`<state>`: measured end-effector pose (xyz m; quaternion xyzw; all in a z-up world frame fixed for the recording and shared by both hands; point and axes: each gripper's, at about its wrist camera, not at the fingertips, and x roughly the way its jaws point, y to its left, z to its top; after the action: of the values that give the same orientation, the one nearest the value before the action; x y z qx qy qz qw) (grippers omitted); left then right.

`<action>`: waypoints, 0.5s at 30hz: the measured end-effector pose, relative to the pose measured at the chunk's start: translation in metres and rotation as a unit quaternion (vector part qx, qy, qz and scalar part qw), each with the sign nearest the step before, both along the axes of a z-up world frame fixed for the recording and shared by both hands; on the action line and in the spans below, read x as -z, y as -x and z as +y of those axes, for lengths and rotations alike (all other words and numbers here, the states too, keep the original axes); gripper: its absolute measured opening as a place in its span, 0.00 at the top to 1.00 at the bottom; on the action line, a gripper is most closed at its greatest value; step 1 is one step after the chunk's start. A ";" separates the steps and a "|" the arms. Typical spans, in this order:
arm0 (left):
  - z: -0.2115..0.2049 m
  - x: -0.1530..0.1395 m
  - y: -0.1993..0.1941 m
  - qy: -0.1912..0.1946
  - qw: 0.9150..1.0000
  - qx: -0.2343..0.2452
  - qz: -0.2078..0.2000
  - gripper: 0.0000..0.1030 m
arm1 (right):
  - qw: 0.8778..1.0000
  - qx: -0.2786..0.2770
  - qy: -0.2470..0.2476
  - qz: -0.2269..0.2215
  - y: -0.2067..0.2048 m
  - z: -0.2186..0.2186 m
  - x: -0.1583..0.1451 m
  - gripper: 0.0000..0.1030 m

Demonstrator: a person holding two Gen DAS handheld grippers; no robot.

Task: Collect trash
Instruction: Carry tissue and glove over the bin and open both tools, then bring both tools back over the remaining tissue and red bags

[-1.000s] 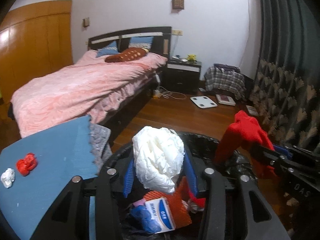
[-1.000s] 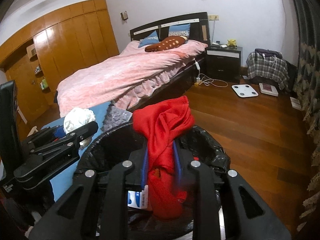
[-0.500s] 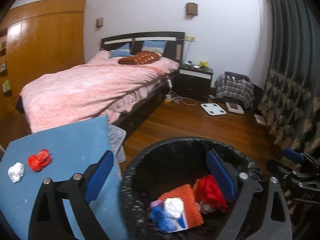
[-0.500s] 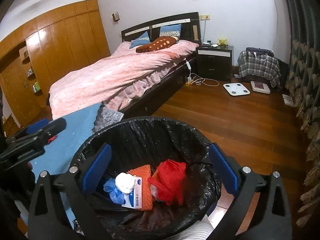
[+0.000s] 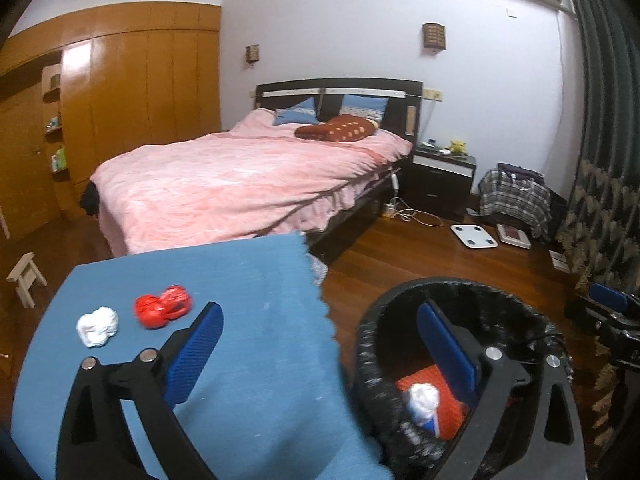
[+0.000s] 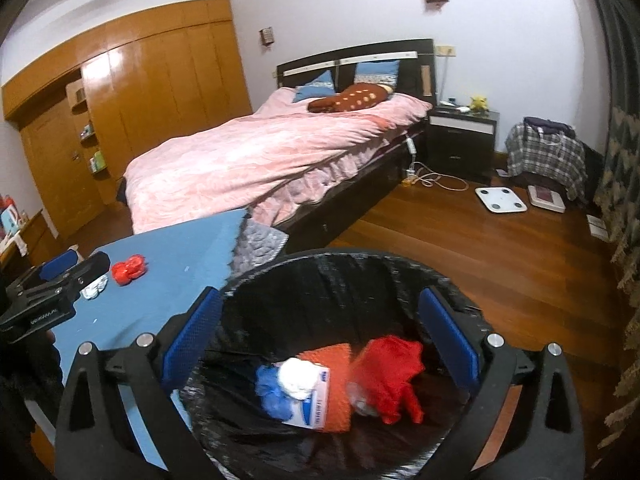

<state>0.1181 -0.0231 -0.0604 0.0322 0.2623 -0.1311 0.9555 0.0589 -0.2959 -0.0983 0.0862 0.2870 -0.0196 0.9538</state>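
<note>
So both grippers, left (image 5: 316,344) and right (image 6: 320,332), gape empty over the bin (image 6: 280,276); next grab the red wad (image 5: 163,311) and white wad (image 5: 98,326) on the surface (image 5: 260,320).

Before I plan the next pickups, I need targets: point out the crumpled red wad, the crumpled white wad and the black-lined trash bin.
crumpled red wad (image 5: 163,311), left wrist view, its middle.
crumpled white wad (image 5: 98,326), left wrist view, its middle.
black-lined trash bin (image 6: 340,258), right wrist view, far rim.
</note>
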 end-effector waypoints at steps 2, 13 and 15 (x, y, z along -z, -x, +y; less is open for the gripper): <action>0.012 0.001 0.001 -0.003 1.000 -0.009 -0.002 0.07 | 1.000 -0.009 0.000 -0.001 -0.005 0.011 0.000 0.06; 0.089 0.013 -0.006 -0.008 0.997 -0.078 0.003 0.07 | 0.997 -0.079 0.009 0.006 -0.054 0.091 0.003 0.06; 0.106 0.017 -0.011 -0.010 0.995 -0.094 0.006 0.07 | 0.996 -0.090 0.010 0.007 -0.066 0.107 0.004 0.06</action>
<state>0.1292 0.0828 -0.0769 0.0159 0.2713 -0.0379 0.9616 0.1251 -0.1890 -0.1022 0.0501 0.2997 0.0633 0.9506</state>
